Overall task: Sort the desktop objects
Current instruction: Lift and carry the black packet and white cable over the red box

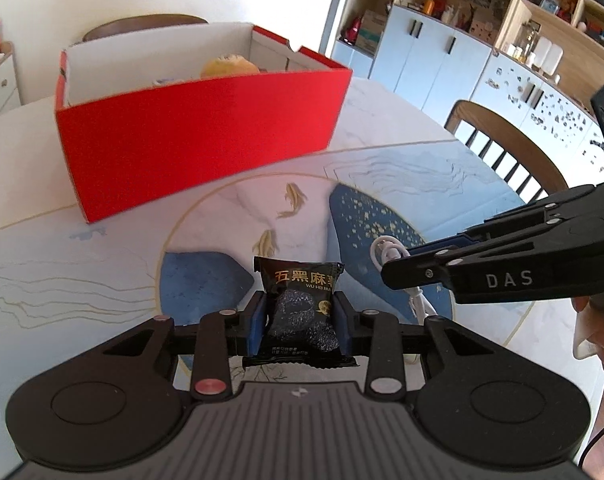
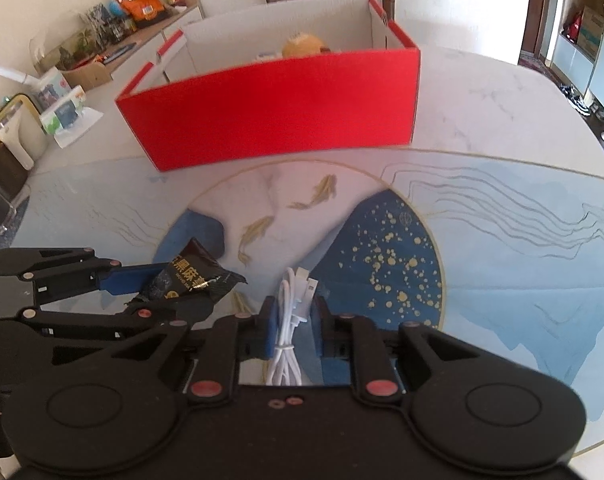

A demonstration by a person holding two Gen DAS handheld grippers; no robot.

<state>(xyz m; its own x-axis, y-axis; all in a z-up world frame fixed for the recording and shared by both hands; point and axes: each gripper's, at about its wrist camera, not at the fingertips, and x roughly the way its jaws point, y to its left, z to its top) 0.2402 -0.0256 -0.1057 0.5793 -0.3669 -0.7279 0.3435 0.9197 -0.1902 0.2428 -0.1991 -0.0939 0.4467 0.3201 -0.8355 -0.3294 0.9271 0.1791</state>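
The left gripper (image 1: pixel 300 318) is clamped on a black foil snack packet with gold lettering (image 1: pixel 300 307), held upright just above the marble-patterned desk (image 1: pixel 102 272). Only the right wrist view shows the right gripper (image 2: pixel 293 322) pinched on a coiled white charging cable (image 2: pixel 290 320); from the left, that cable is mostly hidden behind the right gripper's black fingers. Beyond both stands an open red cardboard box (image 2: pixel 278 112) on the desk, a round yellowish item (image 2: pixel 303 45) inside. Wooden chairs (image 1: pixel 501 148) edge the desk.
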